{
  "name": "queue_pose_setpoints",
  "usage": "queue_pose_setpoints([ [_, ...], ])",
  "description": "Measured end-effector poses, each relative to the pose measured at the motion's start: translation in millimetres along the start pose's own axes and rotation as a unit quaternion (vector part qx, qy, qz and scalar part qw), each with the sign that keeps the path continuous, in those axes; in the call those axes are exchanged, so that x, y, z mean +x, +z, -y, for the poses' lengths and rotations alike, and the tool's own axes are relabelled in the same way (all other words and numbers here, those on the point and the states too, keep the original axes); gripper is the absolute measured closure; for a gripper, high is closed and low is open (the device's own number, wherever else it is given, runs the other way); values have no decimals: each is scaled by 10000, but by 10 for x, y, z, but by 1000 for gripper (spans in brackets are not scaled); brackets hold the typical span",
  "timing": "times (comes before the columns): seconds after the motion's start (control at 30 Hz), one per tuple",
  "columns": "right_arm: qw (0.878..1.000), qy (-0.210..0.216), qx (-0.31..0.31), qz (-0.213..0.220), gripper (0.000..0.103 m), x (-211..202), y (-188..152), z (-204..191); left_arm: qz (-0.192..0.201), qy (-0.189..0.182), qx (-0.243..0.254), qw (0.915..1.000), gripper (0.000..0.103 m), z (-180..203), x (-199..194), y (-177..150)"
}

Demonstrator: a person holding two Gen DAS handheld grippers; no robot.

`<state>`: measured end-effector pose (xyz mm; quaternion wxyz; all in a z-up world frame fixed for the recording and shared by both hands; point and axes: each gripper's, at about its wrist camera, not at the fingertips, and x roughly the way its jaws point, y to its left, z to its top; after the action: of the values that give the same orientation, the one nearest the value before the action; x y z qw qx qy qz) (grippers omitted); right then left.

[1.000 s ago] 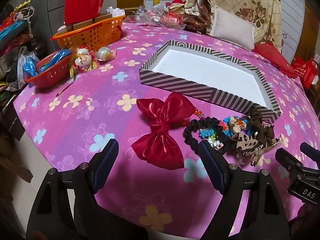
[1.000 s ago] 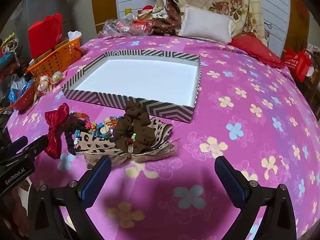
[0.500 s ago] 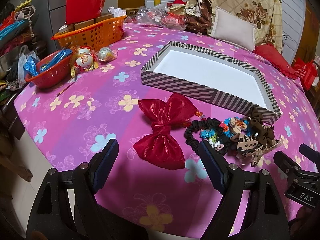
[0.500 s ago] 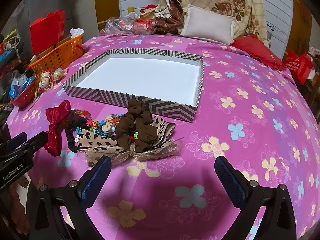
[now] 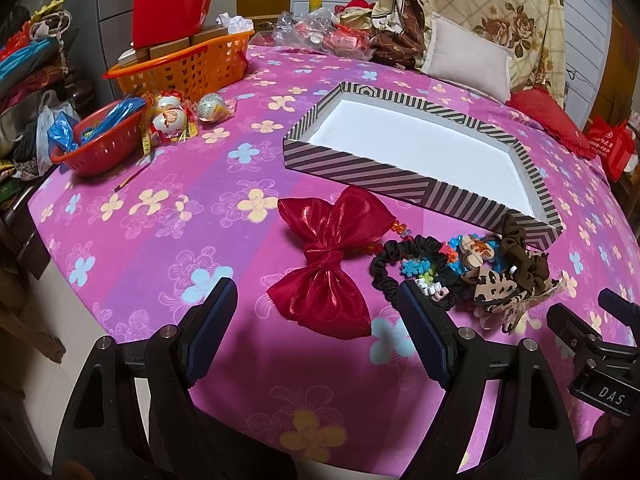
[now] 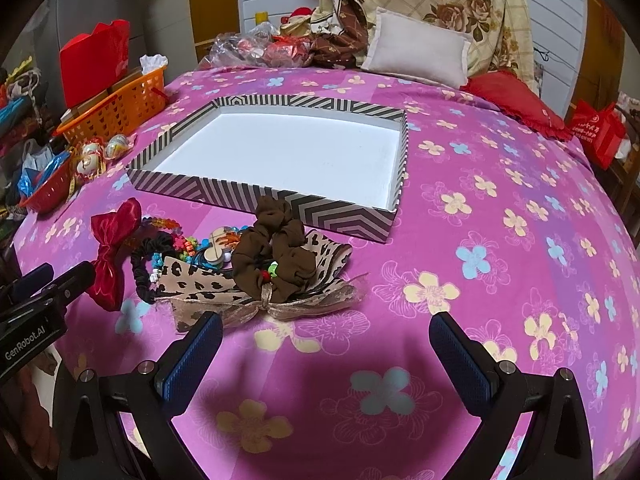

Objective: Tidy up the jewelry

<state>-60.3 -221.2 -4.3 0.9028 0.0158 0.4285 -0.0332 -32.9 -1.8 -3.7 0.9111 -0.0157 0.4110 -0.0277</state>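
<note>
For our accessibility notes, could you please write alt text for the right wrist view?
A pile of hair accessories, with a brown scrunchie on a leopard-print bow and a red bow at its left, lies on a pink flowered bedspread before an empty striped box. The open right gripper hovers nearby; the left gripper shows at the left edge.

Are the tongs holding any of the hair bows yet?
No. Both the left tongs and right tongs are open and empty; the red bow lies on the bedspread.

Floral pink bedspread (image 6: 500, 240), dim room.
</note>
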Motion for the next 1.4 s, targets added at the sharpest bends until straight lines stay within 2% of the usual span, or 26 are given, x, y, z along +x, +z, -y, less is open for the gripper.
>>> queue_pose_setpoints([
  [0.53, 9998, -159, -143, -36, 1, 10, 0, -60, 13, 31, 11, 10000, 21, -19, 0, -2],
  [0.8, 9996, 258, 107, -58, 1, 7, 23, -44, 0, 109, 27, 9999, 21, -37, 1, 20],
  [0.93, 9992, 325, 171, -129, 1, 5, 33, -44, 15, 191, 48, 9998, 21, -11, -12, 21],
  [1.03, 9997, 220, 75, -62, 1, 18, 20, -65, 38, 234, 70, 9997, 21, -9, -18, 25],
  [1.17, 9997, 143, 42, -179, 1, 42, 17, -64, 4, 262, 79, 9996, 21, -8, 0, 22],
  [1.4, 9991, 299, 207, -218, 1, 72, 12, -21, -56, 276, 22, 9996, 21, -46, 37, 12],
])
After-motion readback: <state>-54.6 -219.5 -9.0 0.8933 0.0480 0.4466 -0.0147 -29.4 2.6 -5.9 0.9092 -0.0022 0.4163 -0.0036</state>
